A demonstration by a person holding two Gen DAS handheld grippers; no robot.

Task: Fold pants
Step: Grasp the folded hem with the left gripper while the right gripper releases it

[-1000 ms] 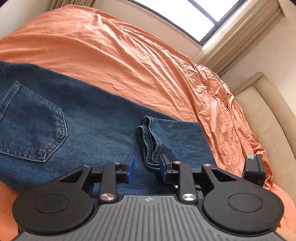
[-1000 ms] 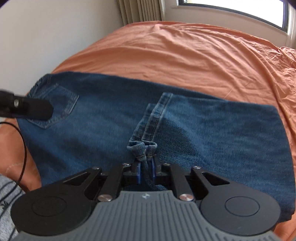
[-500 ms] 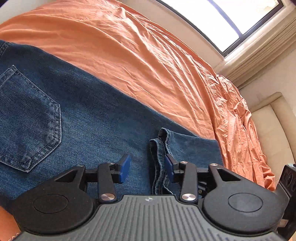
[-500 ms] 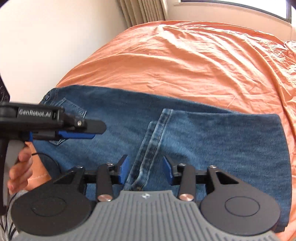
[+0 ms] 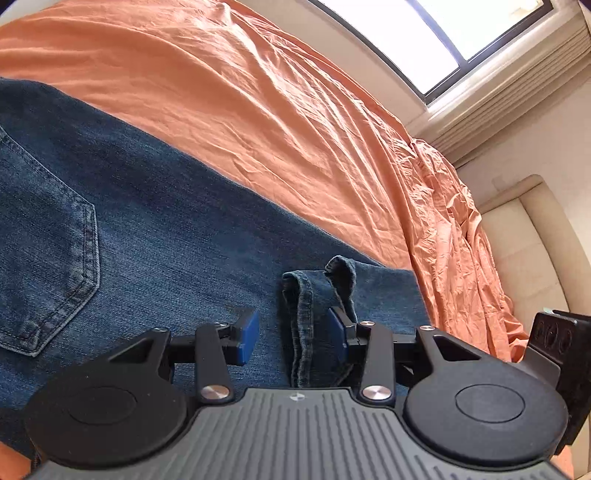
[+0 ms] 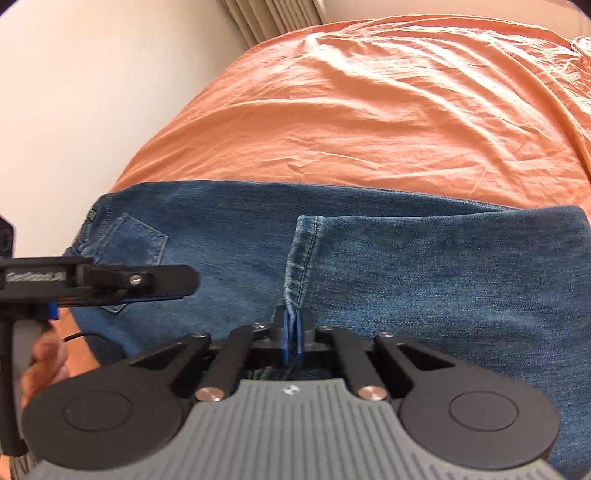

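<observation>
Blue denim pants (image 5: 147, 240) lie flat on the orange bed sheet (image 5: 277, 110), folded, with a back pocket (image 5: 48, 258) to the left. The folded-over leg's hem (image 5: 306, 314) runs between the fingers of my left gripper (image 5: 293, 334). It lies close to the right pad, and the gripper is open. In the right wrist view the same hem (image 6: 301, 258) leads down into my right gripper (image 6: 291, 334), which is shut on its near end. The left gripper (image 6: 162, 286) shows side-on at the left, over the pocket area (image 6: 140, 243).
The sheet (image 6: 369, 110) covers the bed beyond the pants. A white wall (image 6: 92, 92) and a curtain are at the far left. A window (image 5: 443, 33) and a cream padded seat (image 5: 524, 240) are to the right. A hand (image 6: 44, 354) holds the left gripper's handle.
The right gripper held the bunched hem, opened, and is now shut on the hem again. The left gripper widened and moved so the hem lies between its fingers.
</observation>
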